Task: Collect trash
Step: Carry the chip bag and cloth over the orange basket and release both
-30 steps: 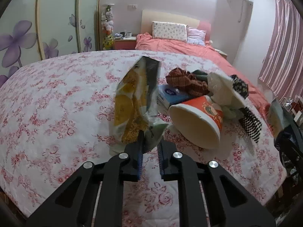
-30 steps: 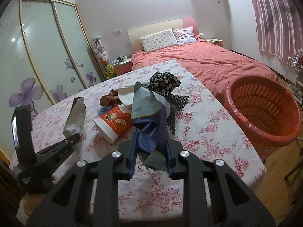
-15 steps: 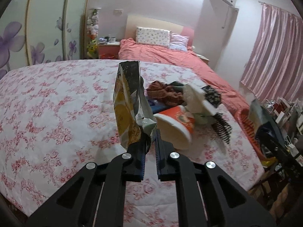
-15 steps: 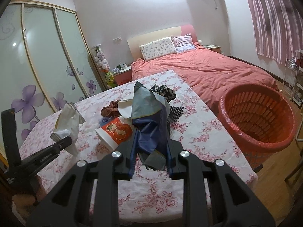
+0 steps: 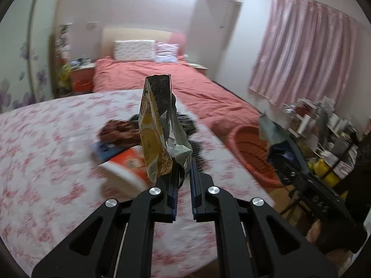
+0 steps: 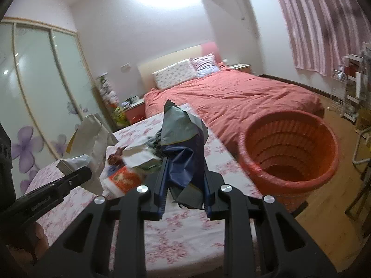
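My left gripper (image 5: 183, 173) pinches the yellow chip bag (image 5: 160, 129) at its bottom corner, right gripper (image 6: 183, 185) clamps a crumpled blue wrapper (image 6: 183, 153). Both prob light, floppy, slick foil; grip crimped edges.

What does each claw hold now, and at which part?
Left claw: yellow snack bag, pinched at its lower end. Right claw: crumpled dark blue wrapper, gripped at its lower part.
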`<action>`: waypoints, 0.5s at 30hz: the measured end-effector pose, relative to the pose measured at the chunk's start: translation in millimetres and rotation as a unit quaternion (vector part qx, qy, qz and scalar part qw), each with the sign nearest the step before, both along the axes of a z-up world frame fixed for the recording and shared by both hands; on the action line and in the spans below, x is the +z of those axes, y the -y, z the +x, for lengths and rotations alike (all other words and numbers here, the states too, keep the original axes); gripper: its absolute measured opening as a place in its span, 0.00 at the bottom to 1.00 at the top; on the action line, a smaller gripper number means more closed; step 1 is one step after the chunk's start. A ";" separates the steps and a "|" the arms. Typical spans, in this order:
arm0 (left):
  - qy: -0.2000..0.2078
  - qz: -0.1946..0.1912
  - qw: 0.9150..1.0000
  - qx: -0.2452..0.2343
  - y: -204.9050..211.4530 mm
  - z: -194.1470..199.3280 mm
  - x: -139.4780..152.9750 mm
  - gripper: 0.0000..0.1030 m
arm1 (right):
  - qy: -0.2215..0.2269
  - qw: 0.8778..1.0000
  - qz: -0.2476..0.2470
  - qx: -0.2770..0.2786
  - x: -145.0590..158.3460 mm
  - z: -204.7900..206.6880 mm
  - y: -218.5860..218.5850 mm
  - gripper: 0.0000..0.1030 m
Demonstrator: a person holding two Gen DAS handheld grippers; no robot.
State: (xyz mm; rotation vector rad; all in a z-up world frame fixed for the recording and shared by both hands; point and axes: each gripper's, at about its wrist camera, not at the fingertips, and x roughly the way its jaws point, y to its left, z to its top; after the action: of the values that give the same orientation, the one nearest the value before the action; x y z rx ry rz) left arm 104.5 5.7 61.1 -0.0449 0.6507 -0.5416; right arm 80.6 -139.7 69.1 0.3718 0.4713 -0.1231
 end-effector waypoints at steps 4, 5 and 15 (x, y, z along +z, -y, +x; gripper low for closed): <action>0.004 -0.004 0.999 -0.045 35.9 0.1 0.1 0.08 | 0.005 1.000 -0.003 -0.031 2.5 -6.3 28.7 0.24; 0.003 -0.004 0.999 -0.054 44.4 0.9 -0.9 0.08 | 0.006 0.999 -0.004 -0.037 2.6 -7.2 35.8 0.24; -0.001 0.004 0.990 -0.140 142.7 7.5 -13.0 0.08 | 0.002 0.993 0.000 -0.120 -7.8 -3.7 133.4 0.24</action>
State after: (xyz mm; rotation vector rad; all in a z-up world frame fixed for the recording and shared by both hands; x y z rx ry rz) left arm 112.0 -137.0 48.2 0.0538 0.6660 -0.8096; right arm 77.0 -273.0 61.4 0.4280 0.4223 -0.3557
